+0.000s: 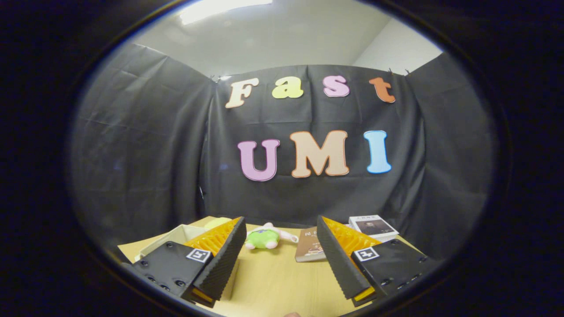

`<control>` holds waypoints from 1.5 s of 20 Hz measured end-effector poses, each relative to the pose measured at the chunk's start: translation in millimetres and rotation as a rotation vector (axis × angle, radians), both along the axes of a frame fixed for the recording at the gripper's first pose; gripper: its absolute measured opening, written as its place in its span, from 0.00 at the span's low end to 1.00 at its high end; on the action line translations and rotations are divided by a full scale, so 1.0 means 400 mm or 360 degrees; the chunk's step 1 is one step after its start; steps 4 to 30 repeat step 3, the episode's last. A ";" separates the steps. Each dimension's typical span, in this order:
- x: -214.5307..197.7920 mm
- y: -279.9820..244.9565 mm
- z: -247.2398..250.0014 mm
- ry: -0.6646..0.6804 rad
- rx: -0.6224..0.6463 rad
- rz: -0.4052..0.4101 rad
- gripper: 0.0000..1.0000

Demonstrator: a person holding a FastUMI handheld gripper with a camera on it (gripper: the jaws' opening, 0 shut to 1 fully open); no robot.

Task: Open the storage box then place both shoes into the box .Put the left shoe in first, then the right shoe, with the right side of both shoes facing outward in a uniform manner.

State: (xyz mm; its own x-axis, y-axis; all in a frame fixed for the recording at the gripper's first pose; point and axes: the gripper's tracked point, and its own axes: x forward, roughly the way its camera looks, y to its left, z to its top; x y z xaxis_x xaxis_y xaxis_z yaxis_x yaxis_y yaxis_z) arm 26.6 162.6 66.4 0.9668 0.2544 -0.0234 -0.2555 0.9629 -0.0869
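Fingers [282,255] stand wide apart with nothing between them, so our gripper is empty and held level above the wooden table [273,281], looking toward the back of the booth.

We see no shoes from here. What may be the storage box [176,235] is the pale, open-looking container behind the left finger, at the table's left side; only a corner and part of its rim show past the finger, so we cannot tell whether it has a lid, or whether that lid is on or off. If it is the box, we judge it light and fairly stiff, thin-walled plastic or card. A lid like that would likely lift with little force but could slide on the smooth tabletop, so we would take it by an edge or lip rather than by a flat face.

Shoes, we expect, will be light to moderate in weight, soft in the upper and firmer at the sole and heel. We would grip at the heel collar or across the stiffer midsection, where the fingers can close without crushing or twisting the shoe, which matters for keeping the right side facing outward.

Beyond the fingers lie a small green and pink plush toy [264,237], a brown book [310,251] just past the right finger, and a white book [373,226] behind it.
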 end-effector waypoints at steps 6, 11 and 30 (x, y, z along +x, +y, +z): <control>0.019 0.006 -0.024 0.0029 0.0035 0.0022 1.00; 0.019 0.006 -0.024 0.0029 0.0035 0.0022 1.00; 0.019 0.006 -0.024 0.0029 0.0035 0.0022 1.00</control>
